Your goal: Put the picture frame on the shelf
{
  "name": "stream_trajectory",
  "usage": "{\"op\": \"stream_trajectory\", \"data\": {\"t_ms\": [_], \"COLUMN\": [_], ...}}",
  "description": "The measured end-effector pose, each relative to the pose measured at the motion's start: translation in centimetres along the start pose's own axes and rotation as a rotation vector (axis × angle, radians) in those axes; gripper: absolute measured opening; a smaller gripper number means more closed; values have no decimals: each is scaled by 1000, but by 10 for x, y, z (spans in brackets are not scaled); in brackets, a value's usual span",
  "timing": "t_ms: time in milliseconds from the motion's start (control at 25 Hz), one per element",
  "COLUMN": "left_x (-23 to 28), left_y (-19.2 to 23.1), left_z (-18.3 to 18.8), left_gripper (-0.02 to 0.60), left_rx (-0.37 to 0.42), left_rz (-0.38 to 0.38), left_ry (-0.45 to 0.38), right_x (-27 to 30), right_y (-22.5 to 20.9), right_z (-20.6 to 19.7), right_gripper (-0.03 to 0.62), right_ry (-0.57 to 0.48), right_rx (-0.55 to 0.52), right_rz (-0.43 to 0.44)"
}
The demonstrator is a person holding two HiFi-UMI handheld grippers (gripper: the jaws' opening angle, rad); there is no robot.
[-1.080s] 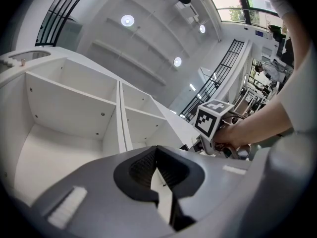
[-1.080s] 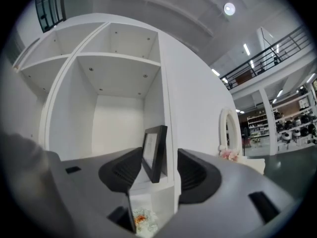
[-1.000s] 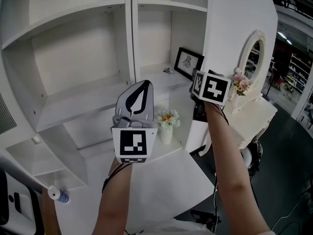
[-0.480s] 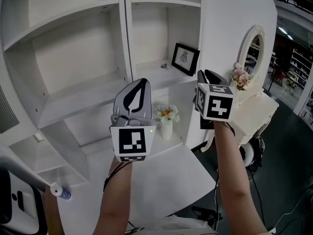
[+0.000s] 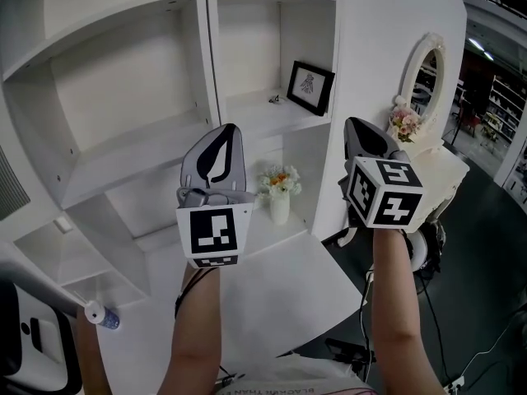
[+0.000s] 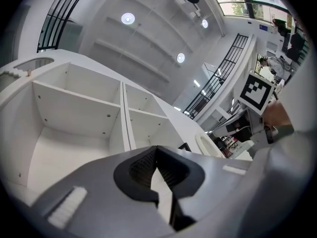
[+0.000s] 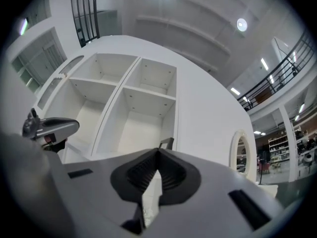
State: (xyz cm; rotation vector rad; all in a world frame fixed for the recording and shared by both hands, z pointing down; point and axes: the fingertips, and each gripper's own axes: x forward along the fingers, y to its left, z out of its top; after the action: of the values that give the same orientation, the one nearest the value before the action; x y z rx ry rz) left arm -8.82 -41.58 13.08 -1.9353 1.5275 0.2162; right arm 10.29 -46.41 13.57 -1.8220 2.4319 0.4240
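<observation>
A black picture frame (image 5: 310, 88) with a small drawing stands upright, leaning back, in the right-hand compartment of the white shelf (image 5: 247, 109). Its top edge peeks over the jaws in the right gripper view (image 7: 167, 143) and the left gripper view (image 6: 184, 146). My right gripper (image 5: 363, 127) is held up in front of the shelf's side panel, below and right of the frame, shut with nothing in it (image 7: 158, 150). My left gripper (image 5: 224, 132) points up at the middle shelf, also shut and empty (image 6: 157, 148).
A small white vase of flowers (image 5: 280, 194) stands on the desk (image 5: 272, 286) under the shelf. An oval mirror (image 5: 422, 71) and pink flowers (image 5: 404, 124) sit on a white dresser at the right. A small dark object (image 5: 273, 99) lies beside the frame. A bottle (image 5: 100, 314) lies low left.
My right gripper has drawn back from the frame, down and to the right, leaving the frame standing on the shelf. The left gripper has drifted slightly left.
</observation>
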Motion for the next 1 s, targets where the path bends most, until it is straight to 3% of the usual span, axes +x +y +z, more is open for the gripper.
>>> {"op": "stream_trajectory", "data": {"t_ms": [400, 640, 1000], "left_x": [-12, -24, -42], "left_y": [-2, -14, -18], "left_z": [-2, -8, -25], "left_gripper": [9, 9, 9], "left_rx": [-25, -20, -125], "left_rz": [5, -19, 4], "left_ry": [-6, -6, 26], "right_x": [-36, -54, -83], "right_y": [14, 17, 21], "right_z": [-6, -20, -30], "right_gripper": [9, 9, 9], "right_ry": [-73, -83, -155], "right_rx": [-124, -106, -77], "right_rz": [-21, -20, 2]}}
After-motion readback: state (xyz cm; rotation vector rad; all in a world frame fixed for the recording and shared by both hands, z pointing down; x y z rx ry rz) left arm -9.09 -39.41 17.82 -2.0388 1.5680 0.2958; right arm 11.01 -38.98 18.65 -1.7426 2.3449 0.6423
